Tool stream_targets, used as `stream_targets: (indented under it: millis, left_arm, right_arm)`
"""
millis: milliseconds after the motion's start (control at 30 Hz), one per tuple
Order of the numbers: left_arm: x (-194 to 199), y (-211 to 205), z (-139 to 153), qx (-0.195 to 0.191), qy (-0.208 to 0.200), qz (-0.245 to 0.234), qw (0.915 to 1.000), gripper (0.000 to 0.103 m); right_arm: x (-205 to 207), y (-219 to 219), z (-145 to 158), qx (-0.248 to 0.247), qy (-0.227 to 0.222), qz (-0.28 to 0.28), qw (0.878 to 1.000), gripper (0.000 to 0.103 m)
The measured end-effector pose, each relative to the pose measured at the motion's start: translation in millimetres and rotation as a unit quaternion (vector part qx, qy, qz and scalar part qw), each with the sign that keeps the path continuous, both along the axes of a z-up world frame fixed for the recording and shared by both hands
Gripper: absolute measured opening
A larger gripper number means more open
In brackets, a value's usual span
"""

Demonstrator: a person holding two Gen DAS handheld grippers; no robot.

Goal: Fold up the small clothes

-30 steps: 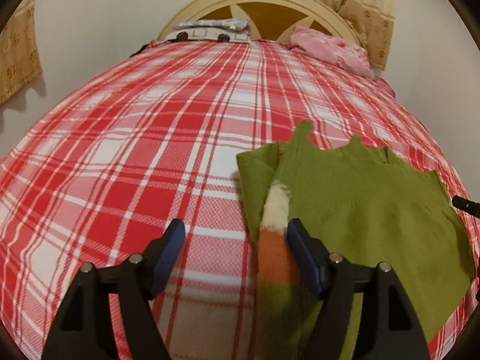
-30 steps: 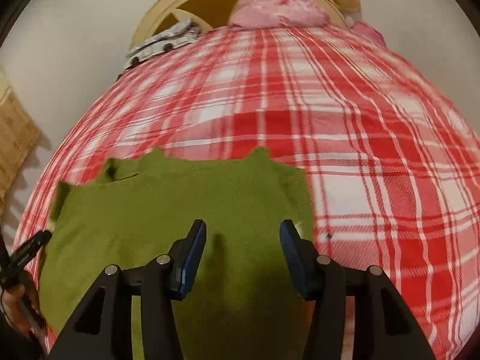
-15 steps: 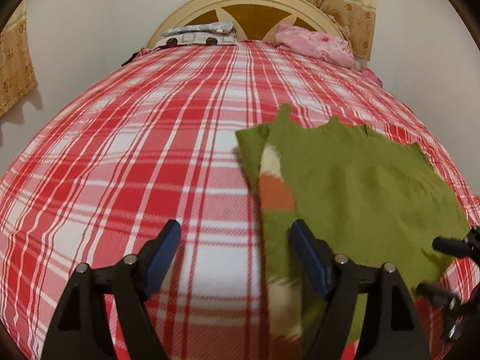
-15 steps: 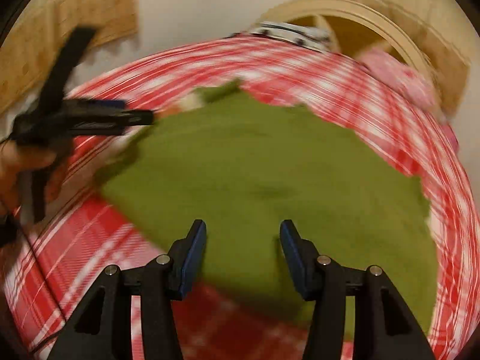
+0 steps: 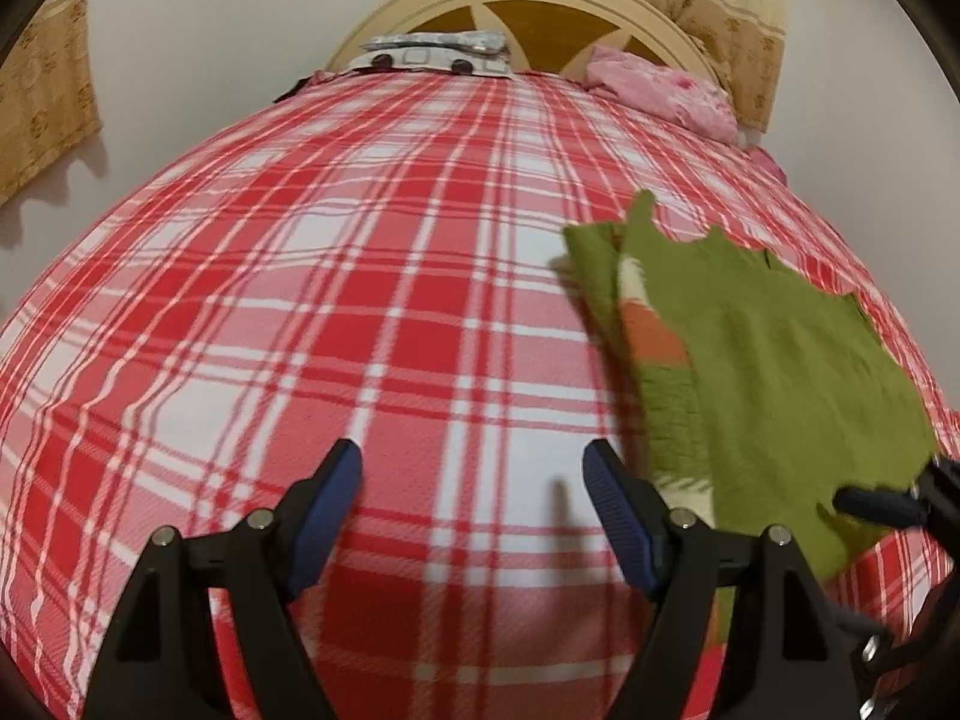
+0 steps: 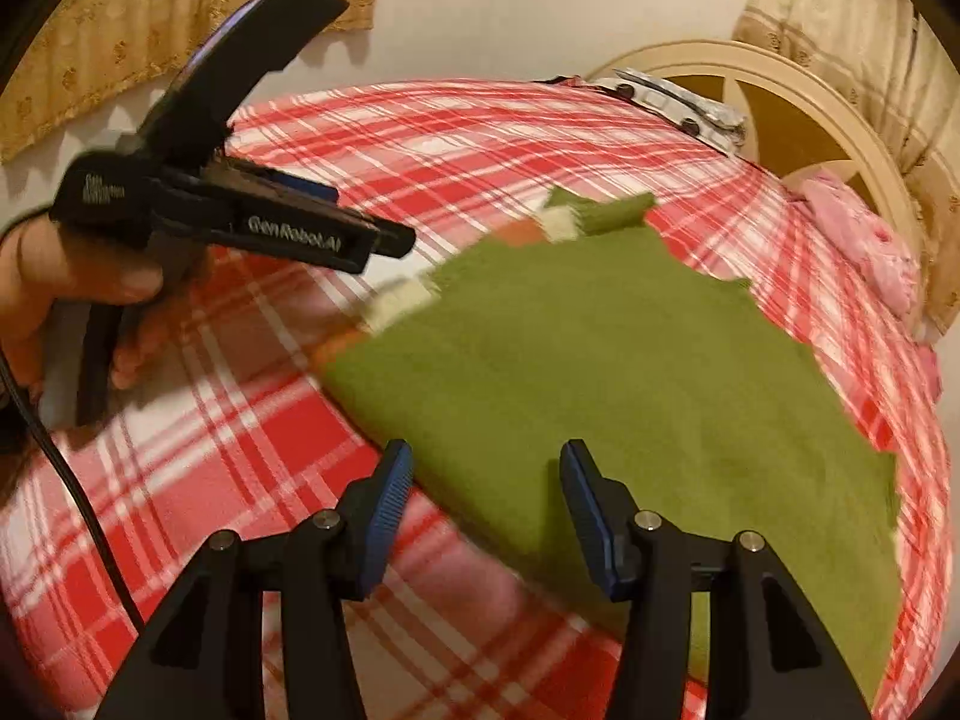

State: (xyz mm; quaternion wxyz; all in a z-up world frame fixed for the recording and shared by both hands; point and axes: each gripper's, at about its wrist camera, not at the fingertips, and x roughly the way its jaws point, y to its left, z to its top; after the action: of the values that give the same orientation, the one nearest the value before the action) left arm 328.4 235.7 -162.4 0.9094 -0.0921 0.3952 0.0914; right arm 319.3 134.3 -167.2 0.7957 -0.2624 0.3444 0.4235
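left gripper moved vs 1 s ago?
Yes. The left gripper has shifted left: the green garment, earlier between its fingers, now lies right of them, while the headboard sits further right in its view.

Bed covered by a red-and-white plaid sheet (image 5: pixel 372 324), filling most of both views. Cream arched headboard (image 5: pixel 540 6) with brown inset panels at the far end, set against a plain pale wall (image 5: pixel 240 18). Beige patterned curtains (image 5: pixel 708 12) hang behind the headboard and along the left wall (second curtain (image 6: pixel 198 18) has a scalloped hem). Lighting warm, indoor.
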Motion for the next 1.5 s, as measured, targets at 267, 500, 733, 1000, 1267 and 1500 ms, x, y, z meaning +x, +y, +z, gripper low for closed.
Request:
stream_targets:
  millis: [267, 500, 733, 1000, 1267, 1500]
  left_arm:
    - [-33, 22, -10, -0.051, -0.023, 0.024, 0.9982, 0.084]
    - [-35, 34, -18, -0.097, -0.026, 0.032, 0.9944, 0.089]
    - [-38, 38, -20, -0.118, -0.037, 0.022, 0.9921, 0.095]
    - [-45, 51, -17, -0.151, -0.051, 0.038, 0.9865, 0.095]
    - [-28, 58, 17, -0.103, -0.045, 0.014, 0.9935, 0.095]
    - [5, 42, 18, -0.123, -0.038, -0.047, 0.9906, 0.095]
  right_arm:
    - [116, 40, 25, 0.095, 0.120, -0.093, 0.984, 0.053]
    - [193, 100, 2, 0.112, 0.164, -0.145, 0.969, 0.053]
    - [169, 122, -11, 0.088, 0.156, -0.090, 0.980, 0.058]
    - [94, 37, 27, 0.099, 0.092, -0.092, 0.986, 0.058]
    - [-7, 26, 11, 0.017, -0.026, -0.019, 0.999, 0.058]
    - [-41, 43, -11, -0.020, -0.053, 0.021, 0.998, 0.058]
